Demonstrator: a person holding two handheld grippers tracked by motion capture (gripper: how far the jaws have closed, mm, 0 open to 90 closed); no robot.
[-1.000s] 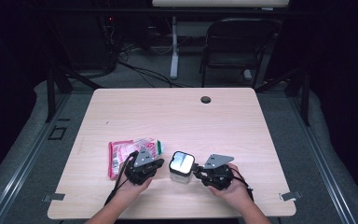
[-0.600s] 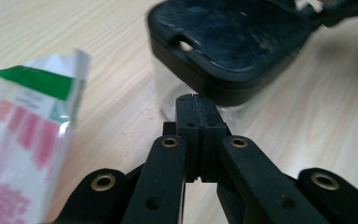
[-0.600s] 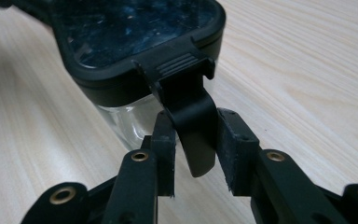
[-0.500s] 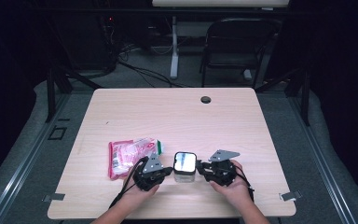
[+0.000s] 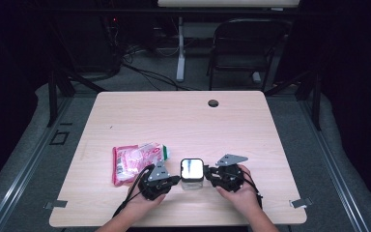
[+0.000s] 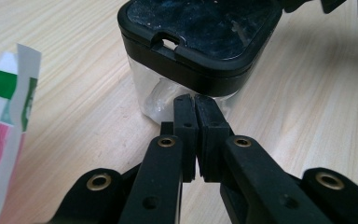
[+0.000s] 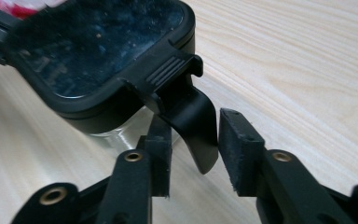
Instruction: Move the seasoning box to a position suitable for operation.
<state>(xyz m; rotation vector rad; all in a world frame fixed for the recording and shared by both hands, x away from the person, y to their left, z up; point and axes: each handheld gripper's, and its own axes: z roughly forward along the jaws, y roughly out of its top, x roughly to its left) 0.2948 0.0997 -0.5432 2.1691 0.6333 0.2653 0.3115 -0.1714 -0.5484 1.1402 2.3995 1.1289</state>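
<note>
Flanking one lidded jar: two grippers, left and right; one snack packet.

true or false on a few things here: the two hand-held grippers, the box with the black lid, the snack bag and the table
1. The left hand-held gripper has its jaws shut. True.
2. The box stands between the two hand-held grippers. True.
3. The right hand-held gripper is clamped on the snack bag. False: its jaws stand apart around the lid's latch flap, having just been opening.
4. The bag lies on the box. False: it lies on the table beside it.
5. The box lid is off. False: it is on.
</note>
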